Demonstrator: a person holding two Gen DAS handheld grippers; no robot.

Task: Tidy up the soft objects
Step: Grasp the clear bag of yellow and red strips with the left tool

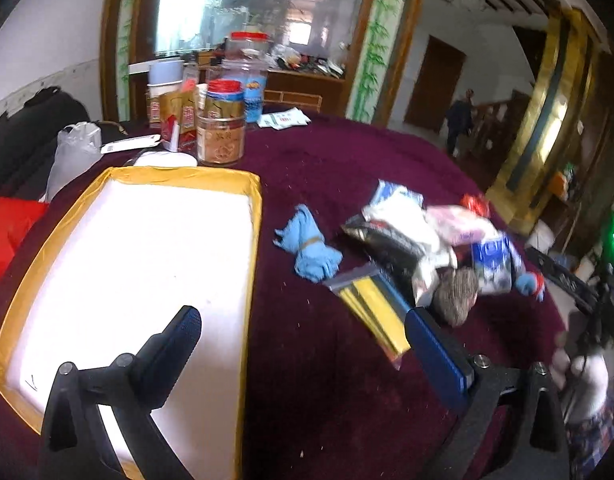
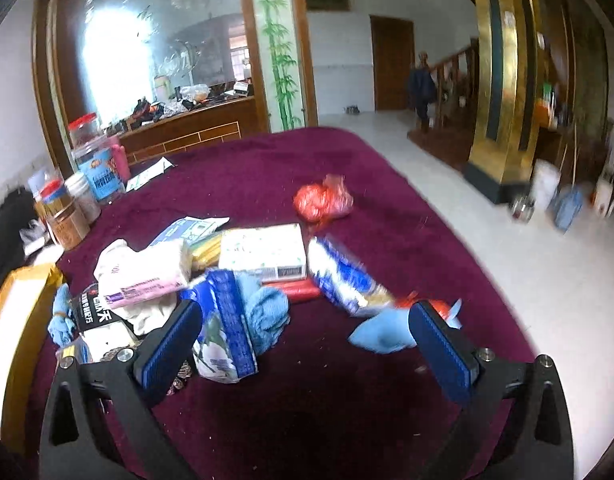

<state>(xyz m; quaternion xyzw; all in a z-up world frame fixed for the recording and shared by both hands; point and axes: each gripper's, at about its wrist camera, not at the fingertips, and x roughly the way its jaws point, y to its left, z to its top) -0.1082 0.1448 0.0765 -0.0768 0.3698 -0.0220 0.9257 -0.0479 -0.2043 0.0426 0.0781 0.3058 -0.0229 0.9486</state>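
Both grippers are standing wide open and holding nothing. The left gripper (image 1: 303,344) is hovering at lower centre beside the empty tray (image 1: 243,184). The right gripper (image 2: 303,334) is facing the pile of soft packets (image 2: 263,256) in mid-frame. I judge picking is starting; next, closing on one packet.

Open maroon counter (image 2: 307,408) ahead of the right gripper (image 2: 303,344) — bare cloth between its spread fingers. Blocked on its left by a heap of packets (image 2: 211,264), a blue rag (image 2: 267,316) just beside the left finger. Wide bare strip between the yellow-rimmed tray (image 1: 249,264) and a knotted blue cloth (image 1: 309,244). Far-left corner crowded with jars (image 1: 223,128) and boxes (image 1: 175,120) — no passage there. Clear cloth past the red bag (image 2: 323,200) toward the far edge.
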